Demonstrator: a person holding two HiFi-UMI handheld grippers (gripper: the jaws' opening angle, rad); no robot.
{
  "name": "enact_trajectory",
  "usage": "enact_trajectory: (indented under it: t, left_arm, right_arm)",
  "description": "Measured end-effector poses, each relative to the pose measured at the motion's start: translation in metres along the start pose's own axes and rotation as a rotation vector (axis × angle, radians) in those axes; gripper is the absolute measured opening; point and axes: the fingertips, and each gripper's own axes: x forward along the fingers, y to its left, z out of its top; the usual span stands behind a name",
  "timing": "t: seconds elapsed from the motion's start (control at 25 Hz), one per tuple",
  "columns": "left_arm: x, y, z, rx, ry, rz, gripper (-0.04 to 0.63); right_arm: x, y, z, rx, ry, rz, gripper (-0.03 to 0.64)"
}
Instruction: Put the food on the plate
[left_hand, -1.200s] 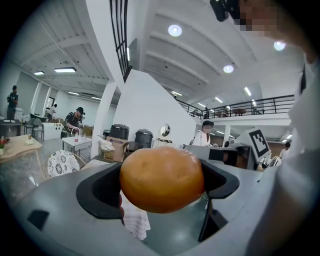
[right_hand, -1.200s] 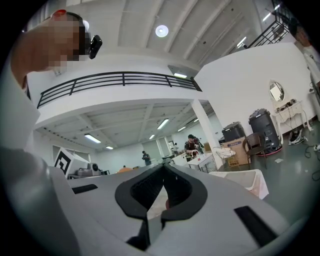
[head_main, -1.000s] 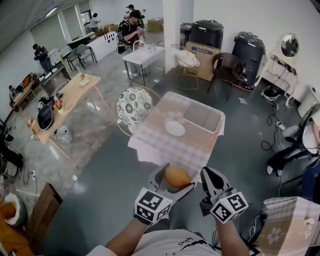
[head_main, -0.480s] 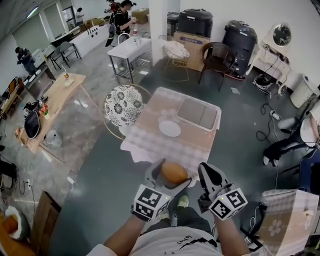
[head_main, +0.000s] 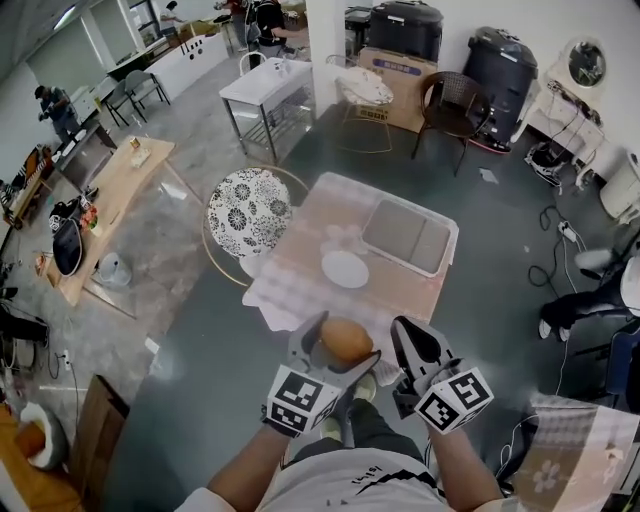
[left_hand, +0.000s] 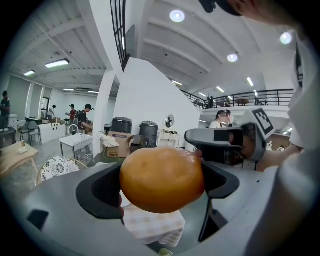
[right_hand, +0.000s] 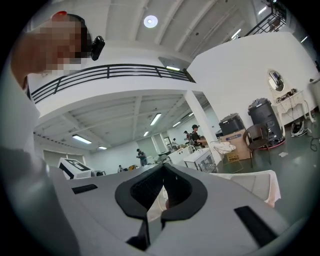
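A round orange-brown piece of food sits between the jaws of my left gripper, which is shut on it and held low in front of me. In the left gripper view the food fills the gap between both dark pads. My right gripper hangs beside it on the right, shut with nothing in it; its jaws meet in the right gripper view. Ahead stands a table with a checked cloth, and a white plate lies empty near its middle. Both grippers are short of the table's near edge.
A grey tray lies on the table behind the plate. A round chair with a patterned seat stands at the table's left. A second cloth-covered table is at the lower right. Other people and furniture are far off.
The table and plate have drawn slightly nearer and shifted in the head view as I walk. The left gripper still holds the food; the right stays shut.
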Motion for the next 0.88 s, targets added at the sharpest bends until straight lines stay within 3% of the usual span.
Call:
enact_trajectory:
  t: [0.52,0.88]
  left_arm:
    - [0.098,0.065,-0.007,0.017,0.073,0.066,0.479]
    - [0.155,0.118,-0.049,0.011,0.142,0.023,0.479]
  right_arm:
    - [0.079,-0.083,0.001,0.033,0.051,0.069,0.014]
    - [0.128,-0.126,-0.026,0.046,0.085,0.0,0.014]
